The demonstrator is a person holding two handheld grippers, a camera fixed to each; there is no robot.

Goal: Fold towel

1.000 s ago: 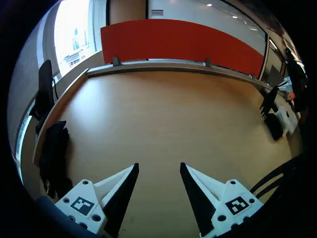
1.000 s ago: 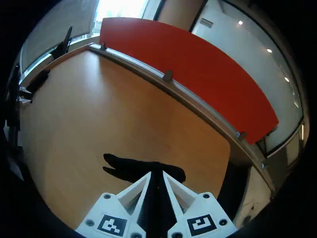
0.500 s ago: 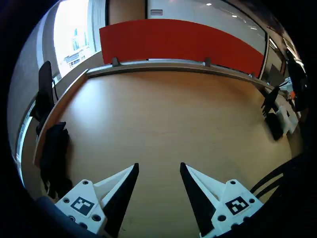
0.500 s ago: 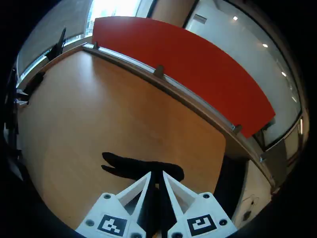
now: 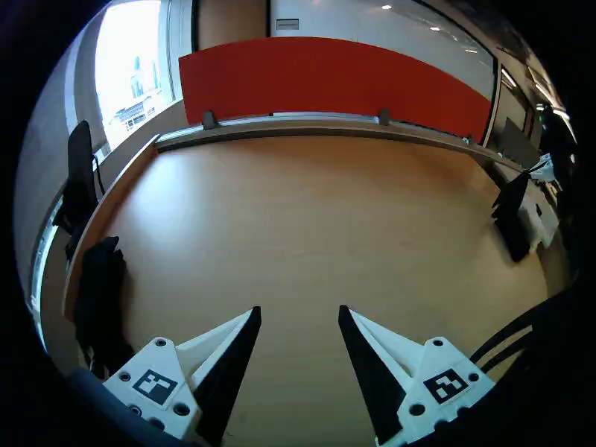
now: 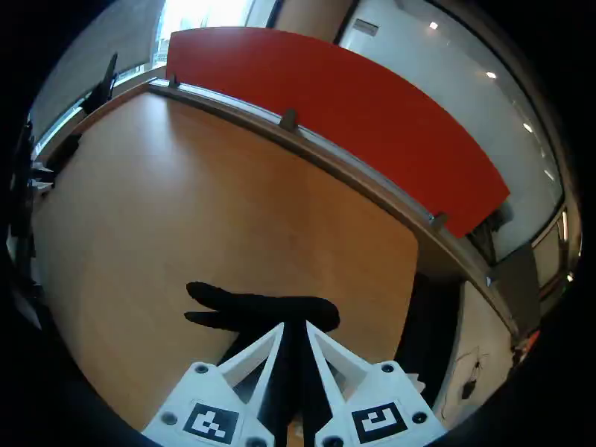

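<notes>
My right gripper point(image 6: 295, 328) is shut on a black towel point(image 6: 253, 309), which bunches out past the fingertips just above the wooden table point(image 6: 186, 201). The left gripper view shows that same towel point(image 5: 512, 216) as a dark hanging shape at the far right, with the white gripper body behind it. My left gripper point(image 5: 298, 313) is open over the bare wooden table point(image 5: 313, 216), with nothing between its fingers.
A red divider panel point(image 5: 335, 78) on a metal rail runs along the table's far edge. A black chair point(image 5: 78, 175) and a dark bundle point(image 5: 100, 298) sit beyond the left edge. Black cables point(image 5: 521, 331) cross the lower right corner.
The right gripper has shifted slightly with the towel still held; the red divider slid left and up in its view. The left gripper stays open and has barely moved.
</notes>
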